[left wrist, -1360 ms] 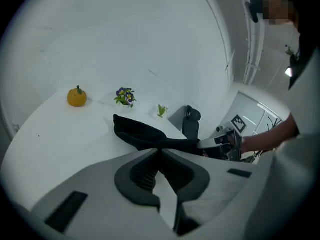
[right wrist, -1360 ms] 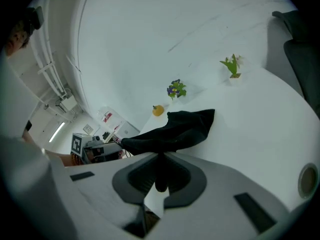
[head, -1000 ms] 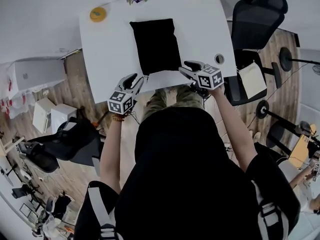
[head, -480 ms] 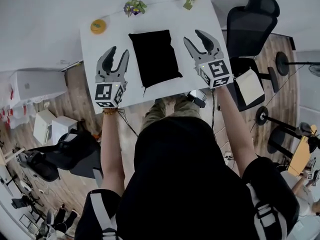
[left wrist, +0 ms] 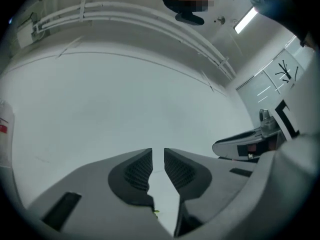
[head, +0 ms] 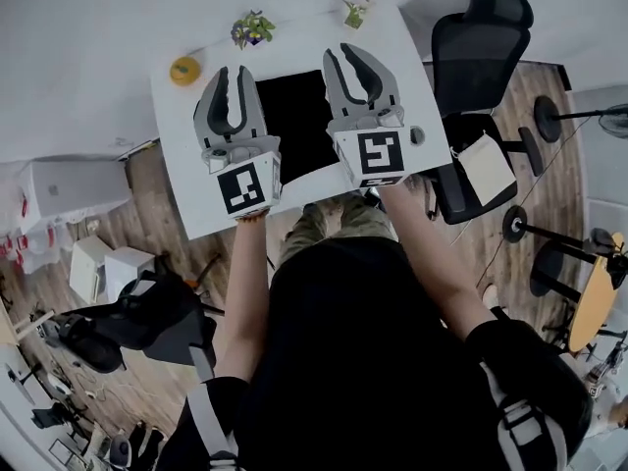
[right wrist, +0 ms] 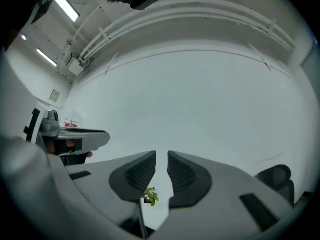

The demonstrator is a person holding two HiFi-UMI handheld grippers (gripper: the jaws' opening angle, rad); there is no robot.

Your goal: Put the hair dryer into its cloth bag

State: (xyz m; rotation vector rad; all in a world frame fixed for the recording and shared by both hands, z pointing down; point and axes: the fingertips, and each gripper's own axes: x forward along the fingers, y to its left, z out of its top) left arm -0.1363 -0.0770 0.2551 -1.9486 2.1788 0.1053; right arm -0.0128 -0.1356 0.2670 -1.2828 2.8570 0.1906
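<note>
Head view, black cloth bag [head: 299,121], left gripper [head: 232,75], right gripper [head: 343,55], fingers [left wrist: 137,171] just narrowed, empty

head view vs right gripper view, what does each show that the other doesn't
Only the head view: the black cloth bag on the white table, and the person's black top. Only the right gripper view: the ceiling lights. Both: the purple-flowered plant, the left gripper and the right gripper, both with jaws just closing to a narrow gap, nothing between them.
</note>
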